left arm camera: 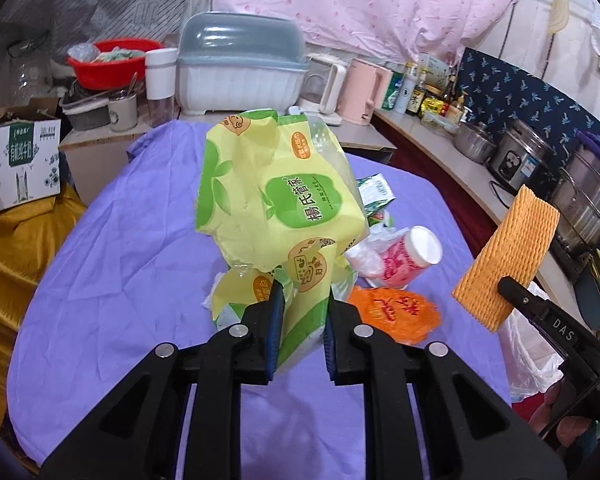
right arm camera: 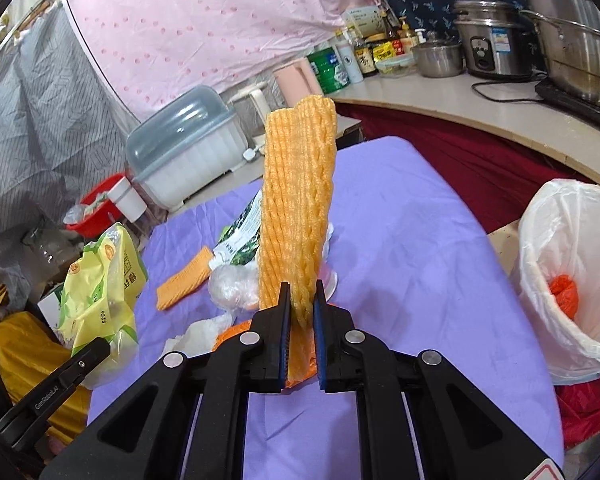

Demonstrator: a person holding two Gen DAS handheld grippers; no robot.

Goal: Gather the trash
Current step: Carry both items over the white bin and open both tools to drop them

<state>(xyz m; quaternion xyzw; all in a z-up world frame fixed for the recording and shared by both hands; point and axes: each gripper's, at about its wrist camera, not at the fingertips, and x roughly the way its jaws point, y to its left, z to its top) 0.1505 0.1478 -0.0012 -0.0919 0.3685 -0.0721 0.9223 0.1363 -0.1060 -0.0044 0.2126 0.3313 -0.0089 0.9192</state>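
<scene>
My left gripper is shut on a crumpled yellow-green tissue wrapper, held up above the purple-clothed table. My right gripper is shut on an orange foam net sleeve that stands upright from its jaws; the sleeve also shows at the right of the left wrist view. On the cloth lie a pink-and-white bottle, an orange net bag, a green packet, a second foam sleeve and a clear plastic bag. A bin lined with a white bag stands off the table's right, with something orange inside.
Behind the table stand a lidded dish box, a red basin and two kettles. A counter with pots and bottles runs along the right. A cardboard box sits on yellow cloth at the left.
</scene>
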